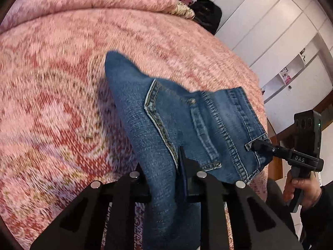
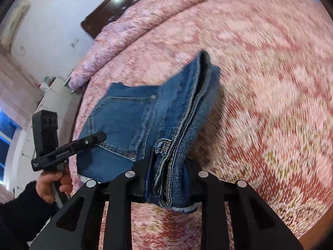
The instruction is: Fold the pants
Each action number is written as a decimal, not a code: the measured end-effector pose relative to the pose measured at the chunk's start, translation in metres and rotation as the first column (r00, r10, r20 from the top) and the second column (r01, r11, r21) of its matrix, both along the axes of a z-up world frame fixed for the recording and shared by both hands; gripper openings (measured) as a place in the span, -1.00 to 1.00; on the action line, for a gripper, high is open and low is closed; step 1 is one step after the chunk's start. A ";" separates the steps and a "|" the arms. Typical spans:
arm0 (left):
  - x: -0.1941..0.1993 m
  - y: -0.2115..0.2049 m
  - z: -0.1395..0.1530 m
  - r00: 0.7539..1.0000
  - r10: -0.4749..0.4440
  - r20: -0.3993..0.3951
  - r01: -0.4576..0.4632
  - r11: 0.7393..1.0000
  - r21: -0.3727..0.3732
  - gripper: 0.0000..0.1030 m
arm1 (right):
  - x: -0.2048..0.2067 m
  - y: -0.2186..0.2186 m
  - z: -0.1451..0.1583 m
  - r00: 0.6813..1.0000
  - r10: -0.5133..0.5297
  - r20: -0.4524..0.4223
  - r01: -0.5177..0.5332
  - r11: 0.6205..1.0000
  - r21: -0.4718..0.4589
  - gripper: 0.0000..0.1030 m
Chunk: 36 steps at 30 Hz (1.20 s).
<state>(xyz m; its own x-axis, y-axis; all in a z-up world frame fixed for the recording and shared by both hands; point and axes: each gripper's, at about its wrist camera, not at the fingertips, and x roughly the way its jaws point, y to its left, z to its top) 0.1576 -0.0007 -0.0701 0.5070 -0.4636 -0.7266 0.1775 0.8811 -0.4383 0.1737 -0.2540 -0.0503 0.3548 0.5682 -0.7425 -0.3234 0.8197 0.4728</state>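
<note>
Blue jeans, folded lengthwise with a back pocket showing, hang lifted above the pink bedspread. My left gripper is shut on one corner of the denim, which runs down between its fingers. In the same view my right gripper bites the waistband corner at the right. In the right wrist view my right gripper is shut on a thick stack of jeans layers at the waistband. The left gripper clamps the far left edge below the pocket.
The patterned bedspread fills most of both views. White cupboards and a dark bag lie beyond the bed. A dark headboard and a window show at the left. A hand grips each tool.
</note>
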 end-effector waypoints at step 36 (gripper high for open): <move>-0.003 0.017 -0.008 0.991 0.134 0.020 -0.134 0.944 0.302 0.52 | 0.093 0.078 0.017 0.996 -0.071 0.055 0.064 0.990 0.124 -0.18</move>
<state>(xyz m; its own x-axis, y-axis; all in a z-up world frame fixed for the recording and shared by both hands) 0.1544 0.0160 -0.0785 0.5490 -0.1503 -0.8222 0.0488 0.9878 -0.1480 0.2671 -0.1760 -0.0329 0.4364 0.6263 -0.6459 -0.2992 0.7781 0.5523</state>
